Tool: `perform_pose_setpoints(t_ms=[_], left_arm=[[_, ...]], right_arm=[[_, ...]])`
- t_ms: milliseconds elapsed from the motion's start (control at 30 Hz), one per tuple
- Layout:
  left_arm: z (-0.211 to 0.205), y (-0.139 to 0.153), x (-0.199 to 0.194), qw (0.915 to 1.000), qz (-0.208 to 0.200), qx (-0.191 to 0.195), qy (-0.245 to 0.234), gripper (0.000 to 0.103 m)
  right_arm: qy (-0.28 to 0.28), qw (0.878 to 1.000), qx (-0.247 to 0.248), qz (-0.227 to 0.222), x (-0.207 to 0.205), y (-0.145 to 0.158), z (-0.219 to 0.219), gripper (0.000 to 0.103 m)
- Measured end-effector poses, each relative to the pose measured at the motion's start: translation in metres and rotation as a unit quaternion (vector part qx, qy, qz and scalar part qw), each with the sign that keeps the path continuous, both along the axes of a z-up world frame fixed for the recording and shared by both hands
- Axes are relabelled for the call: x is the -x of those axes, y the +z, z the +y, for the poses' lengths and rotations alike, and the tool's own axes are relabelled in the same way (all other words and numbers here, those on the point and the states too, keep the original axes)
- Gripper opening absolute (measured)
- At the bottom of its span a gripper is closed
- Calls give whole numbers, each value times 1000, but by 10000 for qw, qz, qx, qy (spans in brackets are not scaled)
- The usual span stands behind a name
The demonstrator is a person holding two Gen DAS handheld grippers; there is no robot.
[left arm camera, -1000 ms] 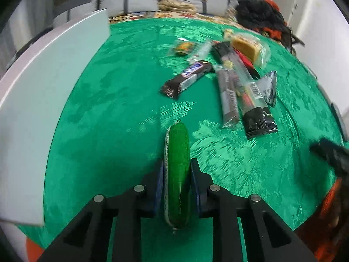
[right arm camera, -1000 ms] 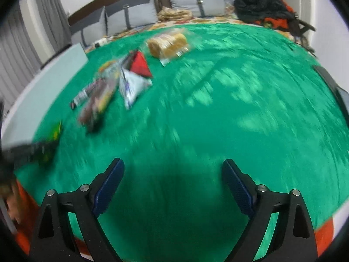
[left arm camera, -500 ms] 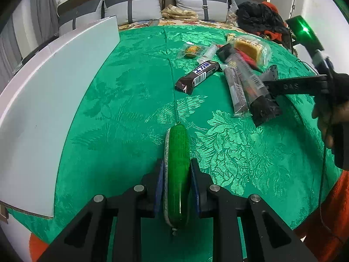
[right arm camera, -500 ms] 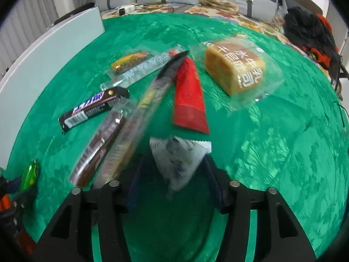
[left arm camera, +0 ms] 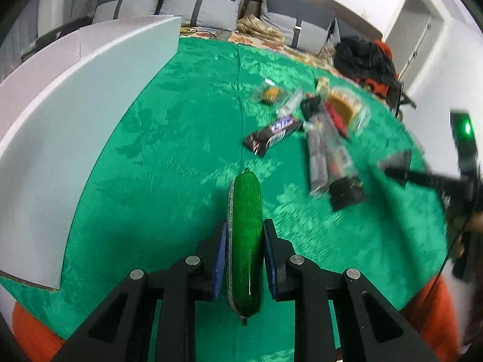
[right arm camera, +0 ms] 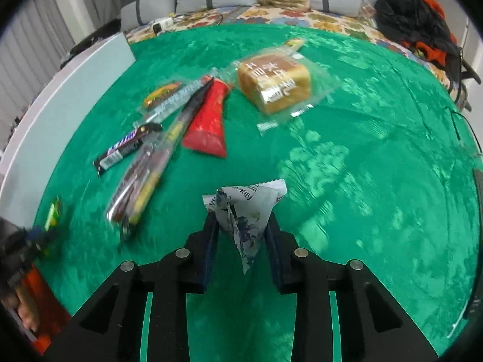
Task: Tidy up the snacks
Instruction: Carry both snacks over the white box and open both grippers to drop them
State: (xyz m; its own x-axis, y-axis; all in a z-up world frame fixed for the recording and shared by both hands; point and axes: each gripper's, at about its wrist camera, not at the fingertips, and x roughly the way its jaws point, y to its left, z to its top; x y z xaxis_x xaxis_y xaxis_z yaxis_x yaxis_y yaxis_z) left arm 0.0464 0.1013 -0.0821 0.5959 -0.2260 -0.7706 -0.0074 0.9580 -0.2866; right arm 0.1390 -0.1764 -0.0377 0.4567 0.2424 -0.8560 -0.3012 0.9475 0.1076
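Note:
My left gripper (left arm camera: 245, 235) is shut on a green sausage-shaped snack (left arm camera: 245, 232) and holds it above the green tablecloth. My right gripper (right arm camera: 243, 226) is shut on a white-and-blue snack packet (right arm camera: 244, 214), lifted off the cloth. On the cloth lie a dark chocolate bar (right arm camera: 125, 150), long clear-wrapped bars (right arm camera: 148, 175), a red packet (right arm camera: 209, 123), a wrapped bread loaf (right arm camera: 274, 83) and a small orange snack (right arm camera: 161, 93). The chocolate bar (left arm camera: 273, 134) and long bars (left arm camera: 329, 157) also show in the left wrist view.
A white board (left arm camera: 69, 126) stands along the left side of the green tablecloth (left arm camera: 169, 166). Grey cushions (left arm camera: 205, 9) and dark clothing (left arm camera: 365, 60) lie beyond the far edge. The right gripper and hand show at the right edge of the left view (left arm camera: 428, 178).
My right gripper has closed on the white-and-blue packet and lifted it back away from the pile. My left gripper keeps holding the green snack and has shifted slightly.

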Motion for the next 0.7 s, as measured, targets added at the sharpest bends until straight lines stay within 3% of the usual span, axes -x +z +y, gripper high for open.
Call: perform_pose_setpoints(t_ms=[167,267,500,700], left_arm=[[22,44,1,9987,-242,410,205,22],[51,80,-1,9971,-429,499,373,22],[146,146,-8,9929,-626,24,1009,22],[219,153,-1,9856,-375,-412,1596,22]], right_arm=[[261,9993,-234,-153,4,30,18,31],[619,9961,-518,-344,5,65,52,31],[1865,9720,-1217,-743,17,155,181,31],[2656,9504,-1489,-628,32,185,294,31]])
